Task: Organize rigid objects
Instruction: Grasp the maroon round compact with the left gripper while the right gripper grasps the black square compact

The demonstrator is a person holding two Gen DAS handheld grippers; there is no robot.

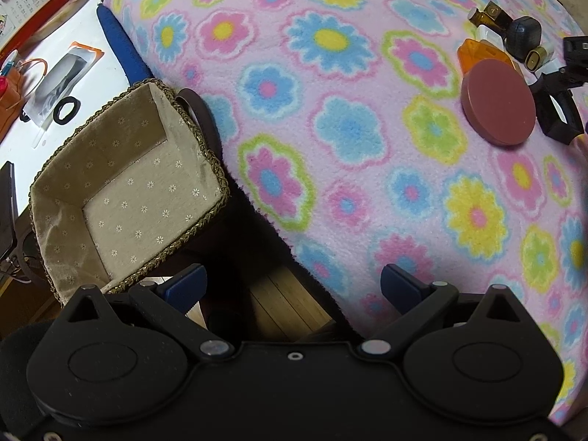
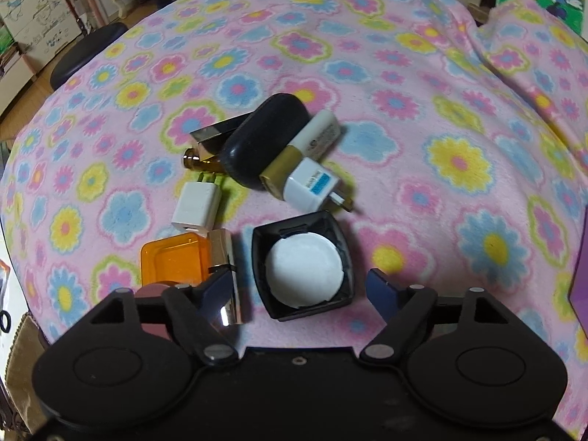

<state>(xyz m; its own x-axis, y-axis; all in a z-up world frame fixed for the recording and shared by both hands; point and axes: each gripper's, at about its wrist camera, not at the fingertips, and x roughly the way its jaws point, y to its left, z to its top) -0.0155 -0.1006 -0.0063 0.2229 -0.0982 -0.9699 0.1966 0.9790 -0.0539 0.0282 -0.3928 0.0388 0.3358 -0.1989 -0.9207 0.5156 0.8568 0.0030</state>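
Observation:
A cluster of small rigid objects lies on the flowered pink blanket [image 2: 404,73]: a black square case with a white round pad [image 2: 303,264], an orange box [image 2: 172,257], a white charger [image 2: 198,207], a black oval case [image 2: 264,139], a white plug with a blue label [image 2: 312,187], a white-and-gold tube [image 2: 312,139]. My right gripper [image 2: 297,290] is open just above the black square case. A dark red round lid [image 1: 498,103] shows beside the cluster. My left gripper [image 1: 290,286] is open and empty beside the fabric-lined basket [image 1: 121,169].
The basket stands at the blanket's left edge, next to a white table [image 1: 73,73] with a packet and black rings. A blue padded bar [image 1: 117,44] lies beyond it. A black stool [image 2: 84,51] stands past the blanket. Wooden floor [image 1: 286,301] shows below the left gripper.

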